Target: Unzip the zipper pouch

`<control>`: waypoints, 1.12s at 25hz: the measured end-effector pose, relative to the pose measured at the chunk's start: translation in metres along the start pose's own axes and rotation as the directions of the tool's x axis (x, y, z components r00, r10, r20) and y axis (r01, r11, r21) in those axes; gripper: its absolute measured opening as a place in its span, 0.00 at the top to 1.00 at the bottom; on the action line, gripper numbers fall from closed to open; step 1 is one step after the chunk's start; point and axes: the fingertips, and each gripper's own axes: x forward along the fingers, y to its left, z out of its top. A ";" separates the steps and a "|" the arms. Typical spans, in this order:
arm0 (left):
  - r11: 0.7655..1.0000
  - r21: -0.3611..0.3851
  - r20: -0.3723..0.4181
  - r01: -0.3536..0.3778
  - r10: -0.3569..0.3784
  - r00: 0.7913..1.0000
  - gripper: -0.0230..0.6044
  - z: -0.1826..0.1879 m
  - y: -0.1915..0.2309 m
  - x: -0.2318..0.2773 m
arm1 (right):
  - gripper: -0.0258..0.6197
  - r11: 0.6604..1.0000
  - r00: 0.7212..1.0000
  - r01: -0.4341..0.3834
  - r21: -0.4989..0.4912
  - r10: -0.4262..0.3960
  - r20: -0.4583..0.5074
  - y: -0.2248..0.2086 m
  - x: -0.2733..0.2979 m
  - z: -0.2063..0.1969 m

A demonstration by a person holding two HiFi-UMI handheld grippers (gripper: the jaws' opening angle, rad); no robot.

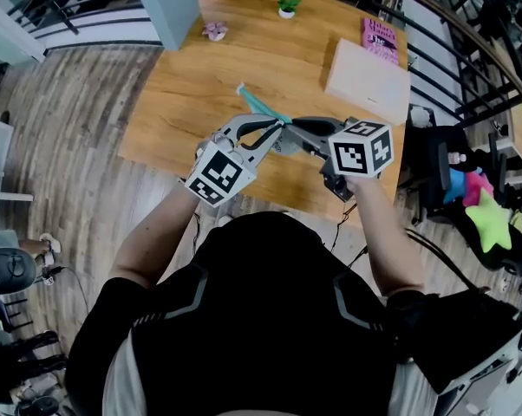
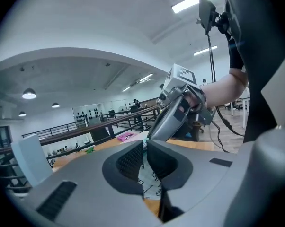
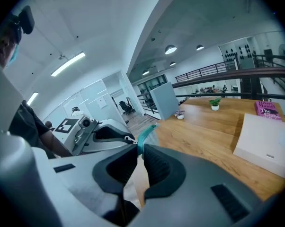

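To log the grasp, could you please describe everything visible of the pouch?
The pouch is thin and soft, pale with small dark prints and a teal edge. It is held above the table, pinched by the left claw and right claw, both shut on it. Its zipper state cannot be told.

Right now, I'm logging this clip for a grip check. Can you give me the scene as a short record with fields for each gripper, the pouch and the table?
left gripper: jaws closed on the pale printed body of the zipper pouch
right gripper: jaws closed on the pouch's teal edge
pouch position: held between both grippers, above the table
zipper: open or closed cannot be told
table: wooden; white box, pink book and small potted plant on its far part
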 end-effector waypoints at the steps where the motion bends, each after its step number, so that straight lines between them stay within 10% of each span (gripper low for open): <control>1: 1.000 -0.015 0.003 0.002 -0.002 1.000 0.89 0.000 0.000 0.000 | 0.88 1.000 1.000 0.001 -0.002 -0.001 -0.001 0.000 0.000 0.000; 15: 0.958 -0.285 0.006 0.019 -0.018 1.000 0.91 -0.006 0.008 -0.002 | 0.88 0.995 0.999 -0.018 -0.102 0.013 -0.048 0.002 0.001 -0.003; 28: 0.946 -0.317 -0.034 0.066 -0.081 0.996 0.91 -0.013 -0.001 -0.005 | 0.89 0.987 0.990 -0.058 -0.149 0.038 -0.137 0.007 0.003 -0.014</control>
